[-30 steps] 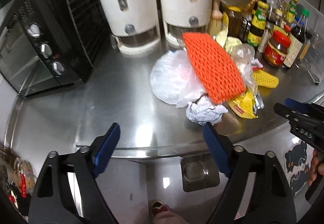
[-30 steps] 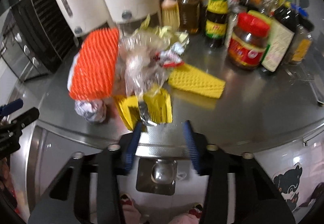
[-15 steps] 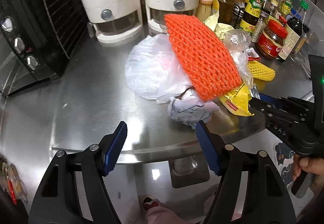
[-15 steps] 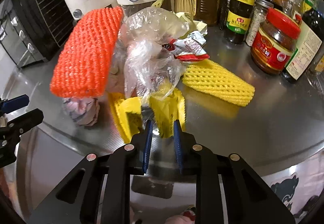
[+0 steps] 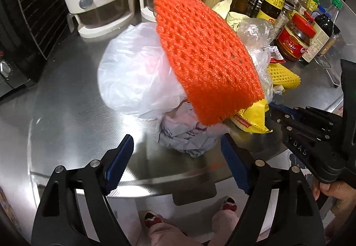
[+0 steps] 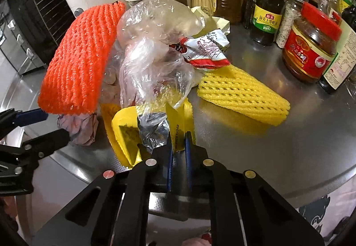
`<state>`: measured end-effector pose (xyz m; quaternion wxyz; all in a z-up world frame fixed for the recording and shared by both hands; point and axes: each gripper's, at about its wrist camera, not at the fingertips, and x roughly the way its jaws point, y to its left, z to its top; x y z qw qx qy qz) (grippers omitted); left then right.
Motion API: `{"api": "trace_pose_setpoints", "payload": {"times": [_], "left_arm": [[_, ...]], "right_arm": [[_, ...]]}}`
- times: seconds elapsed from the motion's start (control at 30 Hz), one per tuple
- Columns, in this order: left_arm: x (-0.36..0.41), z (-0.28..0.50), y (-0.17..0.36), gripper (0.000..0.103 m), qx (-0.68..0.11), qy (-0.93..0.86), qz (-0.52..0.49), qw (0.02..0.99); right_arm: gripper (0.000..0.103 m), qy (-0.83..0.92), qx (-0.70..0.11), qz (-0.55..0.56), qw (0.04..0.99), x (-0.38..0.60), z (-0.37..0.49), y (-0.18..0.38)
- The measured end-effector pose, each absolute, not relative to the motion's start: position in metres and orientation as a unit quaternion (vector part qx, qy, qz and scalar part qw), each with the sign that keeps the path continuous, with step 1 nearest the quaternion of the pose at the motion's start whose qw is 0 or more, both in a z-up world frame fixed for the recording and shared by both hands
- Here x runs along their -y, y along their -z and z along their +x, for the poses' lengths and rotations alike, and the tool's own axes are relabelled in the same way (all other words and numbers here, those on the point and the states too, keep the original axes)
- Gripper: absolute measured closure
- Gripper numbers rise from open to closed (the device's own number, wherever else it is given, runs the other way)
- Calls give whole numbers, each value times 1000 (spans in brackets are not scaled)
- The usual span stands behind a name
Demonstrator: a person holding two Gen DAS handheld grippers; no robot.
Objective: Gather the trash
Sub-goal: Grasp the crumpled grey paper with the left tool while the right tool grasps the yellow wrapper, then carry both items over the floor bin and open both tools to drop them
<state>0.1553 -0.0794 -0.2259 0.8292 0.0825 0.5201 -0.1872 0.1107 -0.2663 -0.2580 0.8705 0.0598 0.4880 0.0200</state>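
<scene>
Left wrist view first: my left claw [image 5: 175, 157] is spread wide and holds nothing, its blue pads flanking the crumpled paper ball [image 5: 189, 137] at the near edge of the steel worktop [image 5: 73, 116]; I judge that if I squeeze carelessly the ball could skid off that rim, since it sits so close to it; the orange foam net [image 5: 207, 56] leans over the ball and the white plastic bag [image 5: 135, 76], so tugging the paper out may tip the net down or drag the bag along. Right wrist view next: my right claw [image 6: 178, 148] is nearly clenched, seemingly pinching an edge of the yellow wrapper [image 6: 126, 130], though I cannot tell how firm the bite is; the clear plastic bag [image 6: 155, 61] drapes onto that wrapper, so lifting may pull it, and the red and white wrapper [image 6: 207, 50] beside it, loose; the yellow foam net [image 6: 242, 94] lies apart; the red-lidded jar [image 6: 311, 45] stands near enough to be knocked by a wide swing.
</scene>
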Motion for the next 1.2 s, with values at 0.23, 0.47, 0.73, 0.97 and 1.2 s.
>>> {"api": "trace_pose_setpoints", "payload": {"times": [0.23, 0.47, 0.73, 0.97, 1.2], "left_arm": [[91, 167, 242, 37, -535, 203, 78, 817], [92, 166, 245, 44, -533, 206, 76, 817], [86, 145, 244, 45, -535, 205, 79, 816], [79, 118, 242, 45, -531, 199, 88, 819], [66, 91, 244, 45, -537, 191, 83, 818]], "right_arm": [[101, -19, -494, 78, 866, 282, 109, 255], [101, -18, -498, 85, 863, 294, 93, 244], [101, -17, -507, 87, 857, 290, 72, 244], [101, -12, -513, 83, 854, 278, 49, 250], [101, -13, -521, 80, 850, 265, 25, 259]]}}
